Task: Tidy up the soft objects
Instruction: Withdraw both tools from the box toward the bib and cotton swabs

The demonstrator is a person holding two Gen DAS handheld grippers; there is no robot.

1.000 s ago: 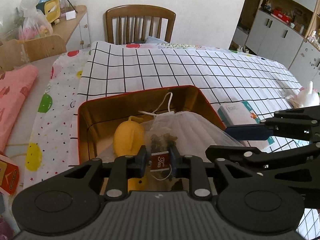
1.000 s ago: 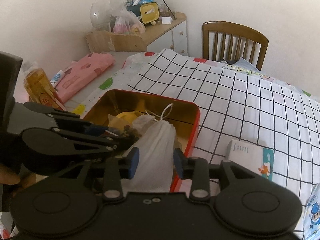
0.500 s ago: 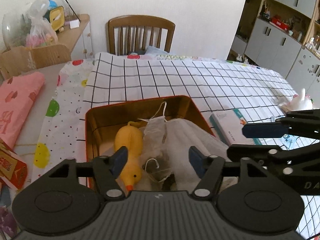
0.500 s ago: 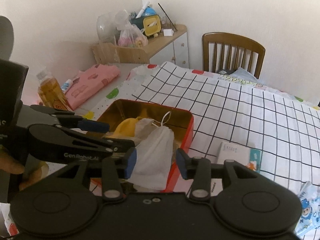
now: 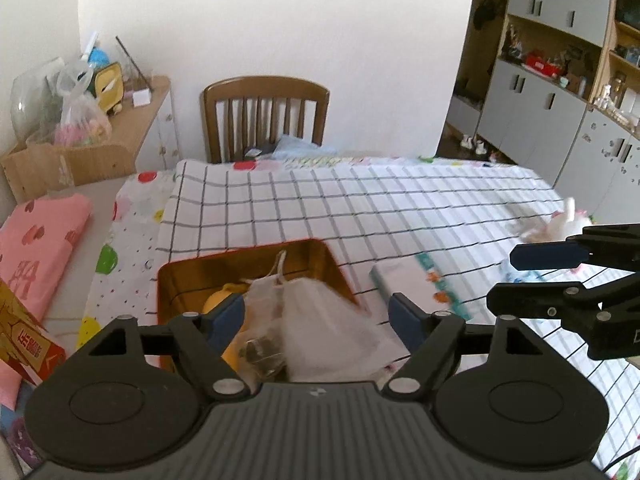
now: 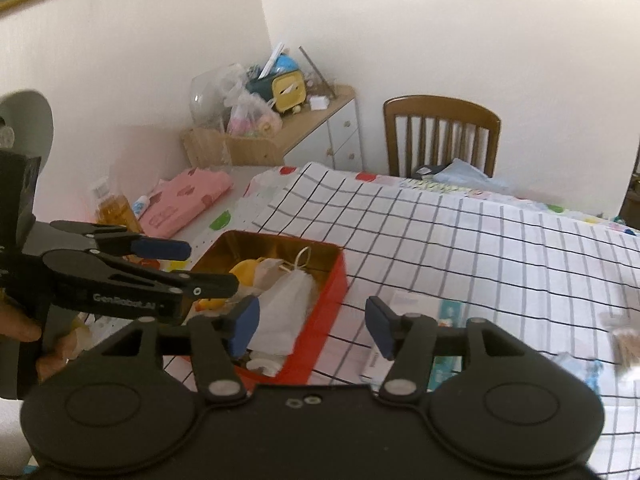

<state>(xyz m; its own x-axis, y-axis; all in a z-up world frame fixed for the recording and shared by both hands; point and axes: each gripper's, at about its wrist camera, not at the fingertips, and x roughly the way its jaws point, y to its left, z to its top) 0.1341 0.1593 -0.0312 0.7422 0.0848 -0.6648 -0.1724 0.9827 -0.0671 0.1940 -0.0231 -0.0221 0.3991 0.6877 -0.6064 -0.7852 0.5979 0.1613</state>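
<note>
Both pairs of fingers, left (image 5: 316, 316) and right (image 6: 314, 326), are spread apart and empty above the red tin (image 6: 326, 280). Inside the tin lie a white mesh bag (image 6: 286, 304) and a yellow duck (image 6: 244, 272). A tissue pack (image 5: 416, 284) lies just right of the tin on the checked bench (image 6: 460, 240).

Left gripper (image 5: 318, 320): matte black plastic body, ribbed grey-black centre panel with a small white mark at its top edge. Two large round housings with recessed discs flanked the panel. Linkage arms black, triangular cut-outs, silver rivets at the pivots. Fingers (image 5: 227, 314) ended in blue pads.

Right gripper (image 6: 312, 324): same build, smooth black centre plate with two small screws near its upper edge, silver pivot rivets, blue pads on the fingertips (image 6: 245, 322).

In the right wrist view the left gripper's side arm bore pale lettering "GenRobot.AI". Left hand (image 6: 38, 340): bare skin, fingers wrapped on a black handle.
</note>
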